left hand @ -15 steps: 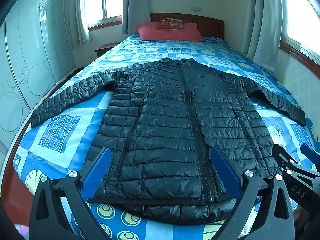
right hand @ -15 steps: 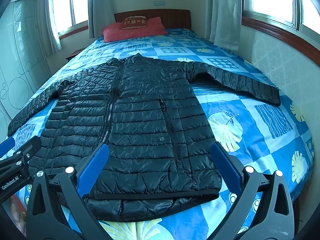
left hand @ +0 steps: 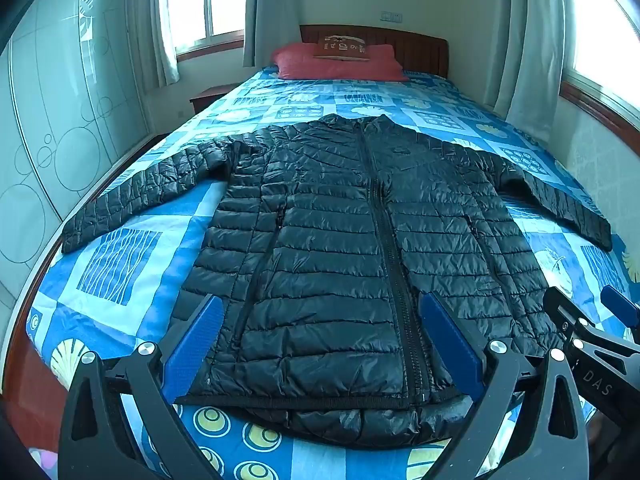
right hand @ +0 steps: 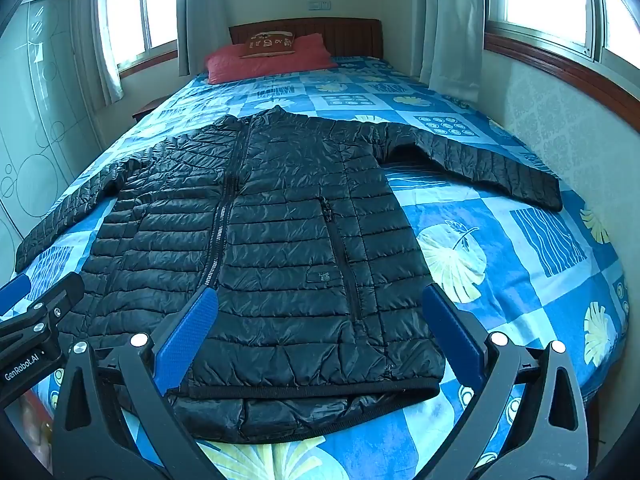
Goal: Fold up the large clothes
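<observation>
A black quilted puffer jacket (left hand: 344,248) lies flat and zipped on the blue patterned bed, collar toward the headboard, both sleeves spread out sideways; it also shows in the right wrist view (right hand: 272,248). My left gripper (left hand: 320,340) is open and empty, held above the jacket's hem on its left half. My right gripper (right hand: 320,328) is open and empty, above the hem on the right half. Each gripper shows at the edge of the other's view: the right gripper (left hand: 592,340) and the left gripper (right hand: 36,320).
The bed (right hand: 540,280) fills the room, with a red pillow (left hand: 336,66) and wooden headboard (right hand: 344,36) at the far end. A glass wardrobe (left hand: 48,120) stands on the left, a wall with windows (right hand: 560,120) close on the right. A small nightstand (left hand: 208,96) stands at the far left.
</observation>
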A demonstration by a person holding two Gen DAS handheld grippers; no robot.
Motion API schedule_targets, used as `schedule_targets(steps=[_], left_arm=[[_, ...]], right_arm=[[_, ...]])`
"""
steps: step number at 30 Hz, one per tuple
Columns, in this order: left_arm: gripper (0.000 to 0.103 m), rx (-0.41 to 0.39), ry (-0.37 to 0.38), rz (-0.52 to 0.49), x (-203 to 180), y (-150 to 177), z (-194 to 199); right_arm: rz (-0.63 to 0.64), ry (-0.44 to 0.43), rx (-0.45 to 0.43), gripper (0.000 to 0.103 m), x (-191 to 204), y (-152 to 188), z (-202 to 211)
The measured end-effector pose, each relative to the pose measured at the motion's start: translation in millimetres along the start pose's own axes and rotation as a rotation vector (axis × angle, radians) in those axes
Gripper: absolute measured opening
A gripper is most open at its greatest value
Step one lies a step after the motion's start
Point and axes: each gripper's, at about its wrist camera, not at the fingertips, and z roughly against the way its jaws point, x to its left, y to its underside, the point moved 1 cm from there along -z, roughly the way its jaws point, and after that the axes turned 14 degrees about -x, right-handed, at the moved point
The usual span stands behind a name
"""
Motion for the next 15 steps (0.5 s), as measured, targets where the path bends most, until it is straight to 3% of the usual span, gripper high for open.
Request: schedule_targets(steps=[15], left_arm=[[0.098,0.003,0.001,0.001,1.6,1.1,0.3]], right_arm=[[-0.001,-0.003,-0.002,0.101,1.4,-0.5,0.0]])
